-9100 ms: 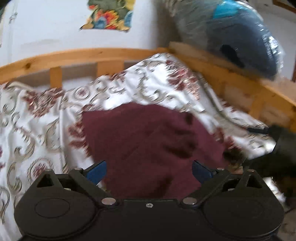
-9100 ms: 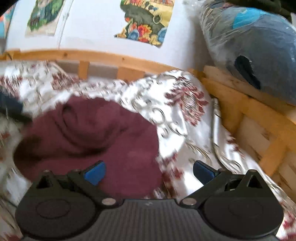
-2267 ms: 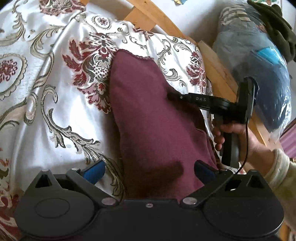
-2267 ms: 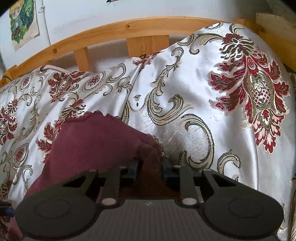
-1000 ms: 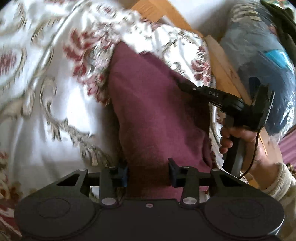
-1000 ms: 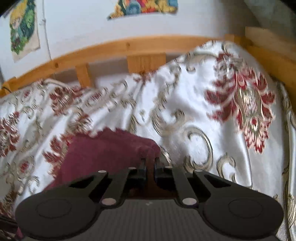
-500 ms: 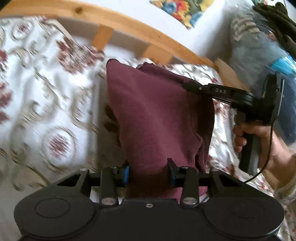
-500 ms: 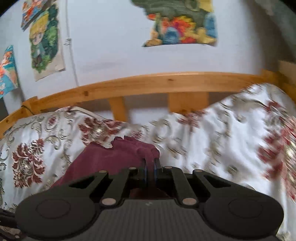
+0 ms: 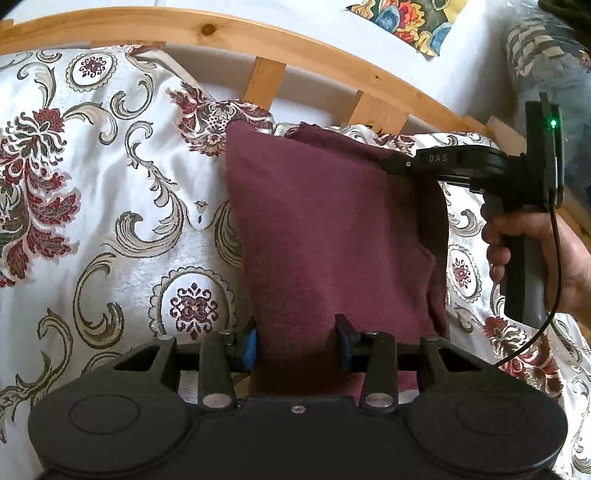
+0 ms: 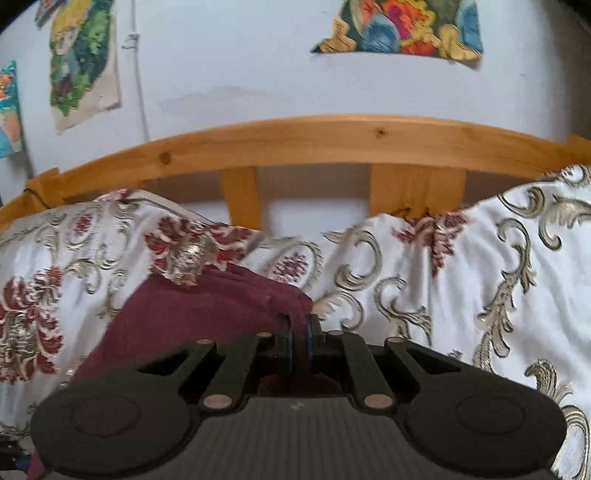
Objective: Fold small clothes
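A maroon garment [image 9: 325, 236] hangs stretched above the patterned bedspread [image 9: 110, 206]. My left gripper [image 9: 297, 339] is shut on its near edge, with a bunch of cloth between the blue-padded fingers. My right gripper [image 9: 388, 164] pinches the garment's far right corner in the left wrist view. In the right wrist view the right gripper [image 10: 300, 332] is shut tight on a maroon fold [image 10: 207, 310], and the cloth slopes down to the left.
A wooden bed rail [image 9: 280, 48] with slats runs along the far side, also in the right wrist view [image 10: 332, 144]. Posters [image 10: 399, 26] hang on the white wall. A plastic-wrapped bundle [image 9: 546, 62] sits at the far right. A hand [image 9: 532, 258] holds the right gripper's handle.
Both grippers closed on the garment and lifted it off the bedspread. Both views tilted up toward the rail and wall. The cloth now hangs stretched between the two grippers.
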{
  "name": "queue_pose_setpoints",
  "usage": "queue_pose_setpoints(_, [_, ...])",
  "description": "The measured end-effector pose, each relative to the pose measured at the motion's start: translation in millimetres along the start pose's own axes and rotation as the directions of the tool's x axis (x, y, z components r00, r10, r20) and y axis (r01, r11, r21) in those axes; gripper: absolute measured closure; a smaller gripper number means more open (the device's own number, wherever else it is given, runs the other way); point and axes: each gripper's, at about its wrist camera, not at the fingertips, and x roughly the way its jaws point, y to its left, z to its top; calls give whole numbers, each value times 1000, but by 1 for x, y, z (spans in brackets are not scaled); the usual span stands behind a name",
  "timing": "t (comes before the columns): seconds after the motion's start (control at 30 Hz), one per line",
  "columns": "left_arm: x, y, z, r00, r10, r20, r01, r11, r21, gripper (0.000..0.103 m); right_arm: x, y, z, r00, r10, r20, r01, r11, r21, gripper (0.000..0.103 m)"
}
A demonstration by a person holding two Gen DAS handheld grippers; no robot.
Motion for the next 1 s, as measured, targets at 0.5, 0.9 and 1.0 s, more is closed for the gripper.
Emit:
queue_pose_setpoints(0.5, [12,13,-3,999,-17,-38,15,998,-60,49,7,-12,-15,996,-84,-8,84,996,13,71])
queue_pose_setpoints(0.9, [13,9,-2,999,4,-52,-7,998,-57,38,0,-10,-20,993,-118,7,118,993,11,40])
queue_pose_setpoints(1.0, [13,9,-1,999,14,-50,-17,998,-60,32,-3,-14,-21,992,-126,9,125,991,42,28])
